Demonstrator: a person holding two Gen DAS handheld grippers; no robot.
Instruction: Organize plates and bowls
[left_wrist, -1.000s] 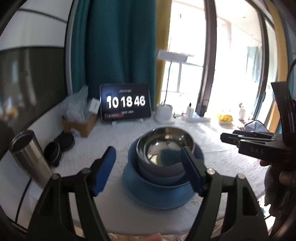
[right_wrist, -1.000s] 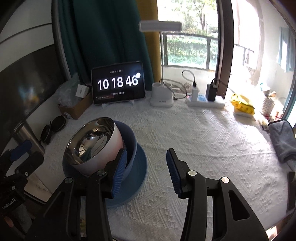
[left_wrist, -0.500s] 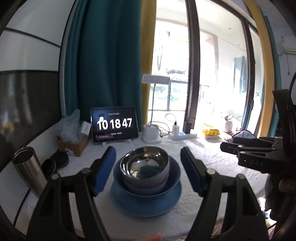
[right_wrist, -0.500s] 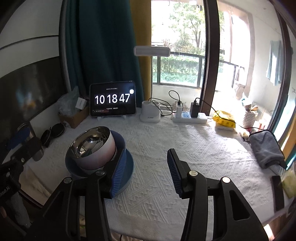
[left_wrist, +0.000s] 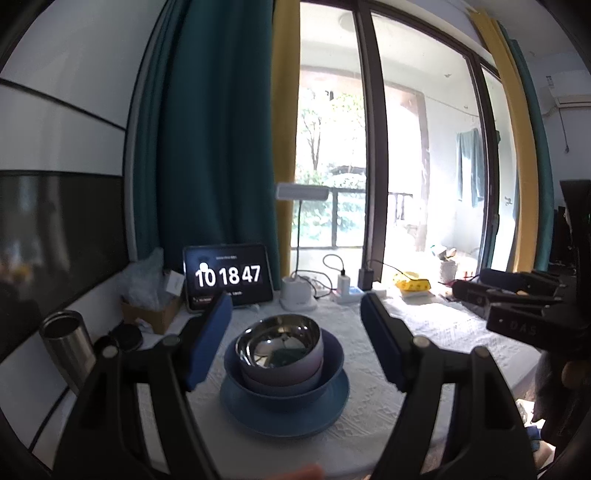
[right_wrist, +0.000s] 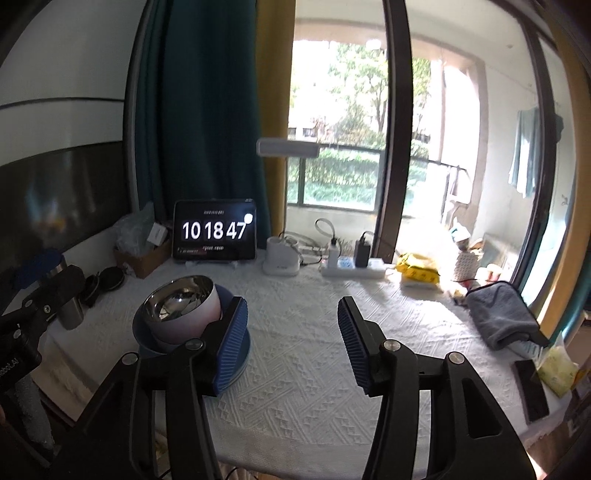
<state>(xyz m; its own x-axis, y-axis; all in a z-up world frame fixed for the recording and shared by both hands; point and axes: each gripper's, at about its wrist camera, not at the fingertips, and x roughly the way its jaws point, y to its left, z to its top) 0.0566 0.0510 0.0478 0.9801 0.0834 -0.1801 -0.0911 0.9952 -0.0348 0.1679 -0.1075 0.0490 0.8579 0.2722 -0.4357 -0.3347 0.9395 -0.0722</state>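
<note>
Stack: steel bowl (left_wrist: 279, 341) nested in a pale bowl (left_wrist: 284, 376), that in a blue bowl (left_wrist: 332, 363), all on a blue plate (left_wrist: 284, 410); largest lowest, so the pile sits stable and compact. It stands left of centre on the bench (right_wrist: 314, 369), towards the near edge.

Left hand-held gripper (left_wrist: 295, 339): jaws wide apart, nothing between them, held back from the stack, which shows framed between the blue pads (left_wrist: 208, 343).

Right hand-held gripper (right_wrist: 291, 343): jaws likewise spread and empty, over bare cloth to the right of the stack; its left pad overlaps the plate rim in view, contact not discernible.

Judgement: stacking looks complete; both tools appear clear of it.

Tablet (right_wrist: 215, 230): propped at the far left edge, facing the room; reads "10 18 47", smaller text below illegible.

Tool lettering: "D A S" on the right tool's body as seen from the left wrist view.

Tumbler (left_wrist: 68, 345): steel, upright, left of the stack, well apart.

Lamp (right_wrist: 282, 254): white base beside the tablet, far side.

Power strip (right_wrist: 352, 269): right of the lamp, chargers plugged in; label unreadable.

Grey cloth (right_wrist: 502, 319): far right edge.
</note>
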